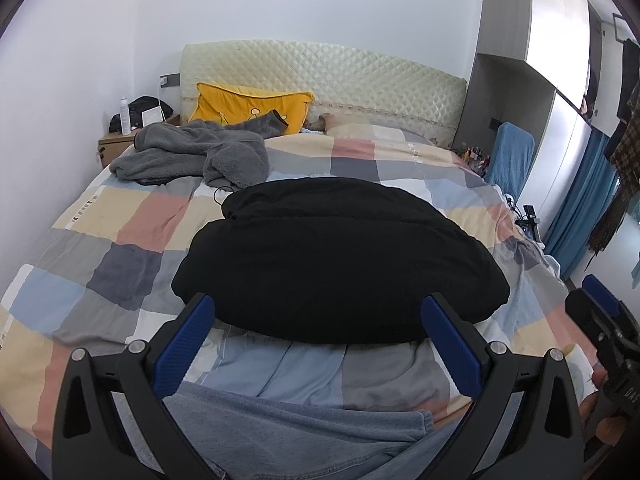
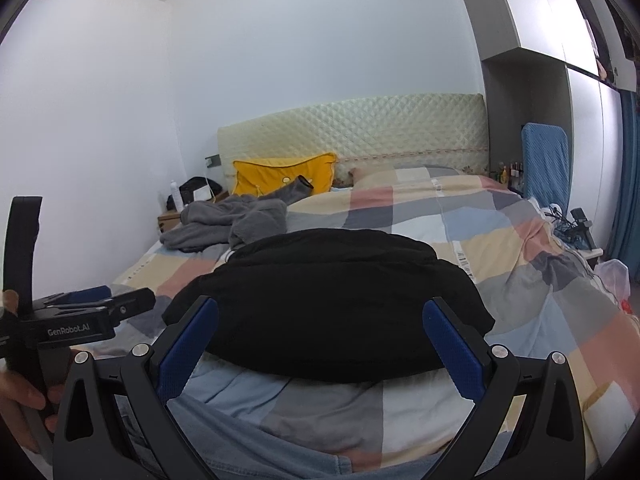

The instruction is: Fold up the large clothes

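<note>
A large black garment point(image 1: 336, 256) lies in a folded, rounded heap on the checked bedspread point(image 1: 100, 224), just beyond my fingers; it also shows in the right wrist view point(image 2: 332, 300). My left gripper point(image 1: 318, 320) is open and empty, hovering above the garment's near edge. My right gripper point(image 2: 320, 328) is open and empty too, at the same near edge. The right gripper shows at the right edge of the left wrist view point(image 1: 600, 312). The left gripper shows at the left of the right wrist view point(image 2: 100, 300). A blue-grey cloth point(image 1: 280, 436) lies under the grippers at the bed's front.
A grey fleece garment point(image 1: 192, 152) lies crumpled at the far left of the bed by a yellow pillow point(image 1: 252, 106). The quilted headboard point(image 1: 340, 76) stands behind. A nightstand point(image 1: 116, 142) is at far left, a blue chair point(image 1: 512, 152) and blue curtains point(image 1: 580, 208) at right.
</note>
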Demonstrator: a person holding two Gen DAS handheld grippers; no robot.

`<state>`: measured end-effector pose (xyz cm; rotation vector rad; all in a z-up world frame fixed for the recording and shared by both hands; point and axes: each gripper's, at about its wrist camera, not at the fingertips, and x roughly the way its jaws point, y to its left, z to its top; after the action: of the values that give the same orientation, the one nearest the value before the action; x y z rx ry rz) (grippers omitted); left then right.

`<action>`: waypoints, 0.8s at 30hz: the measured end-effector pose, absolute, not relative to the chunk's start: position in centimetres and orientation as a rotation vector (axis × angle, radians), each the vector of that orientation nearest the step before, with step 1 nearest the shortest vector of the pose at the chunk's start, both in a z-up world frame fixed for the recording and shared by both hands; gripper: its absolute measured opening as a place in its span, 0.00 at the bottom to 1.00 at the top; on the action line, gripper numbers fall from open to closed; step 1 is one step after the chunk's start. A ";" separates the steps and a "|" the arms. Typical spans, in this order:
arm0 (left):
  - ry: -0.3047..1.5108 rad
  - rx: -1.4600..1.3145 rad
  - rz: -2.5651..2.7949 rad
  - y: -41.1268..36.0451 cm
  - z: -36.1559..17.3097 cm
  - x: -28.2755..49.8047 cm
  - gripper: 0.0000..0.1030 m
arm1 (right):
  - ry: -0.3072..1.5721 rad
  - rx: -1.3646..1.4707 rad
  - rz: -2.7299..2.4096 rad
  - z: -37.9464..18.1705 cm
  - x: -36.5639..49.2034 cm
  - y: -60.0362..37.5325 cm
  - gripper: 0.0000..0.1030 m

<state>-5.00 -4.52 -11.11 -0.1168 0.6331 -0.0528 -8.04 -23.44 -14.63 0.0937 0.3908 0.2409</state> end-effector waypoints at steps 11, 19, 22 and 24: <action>0.647 -0.119 -0.065 -4.9 -11.1 -5.4 1.00 | 0.414 0.079 0.231 -15.3 -8.0 -23.6 1.00; 0.655 -0.129 -0.072 -5.0 -10.9 -6.0 1.00 | 0.414 0.052 0.217 -15.2 -8.1 -23.4 1.00; 0.664 -0.132 -0.059 -4.9 -10.9 -6.0 1.00 | 0.419 0.048 0.218 -15.2 -8.3 -23.3 1.00; 0.665 -0.142 -0.071 -4.8 -10.8 -6.1 1.00 | 0.416 0.049 0.217 -15.1 -8.4 -23.3 1.00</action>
<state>-6.12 -4.76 -10.80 -0.1421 0.6653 -0.0707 -8.38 -23.32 -15.12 0.0494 0.4159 0.2166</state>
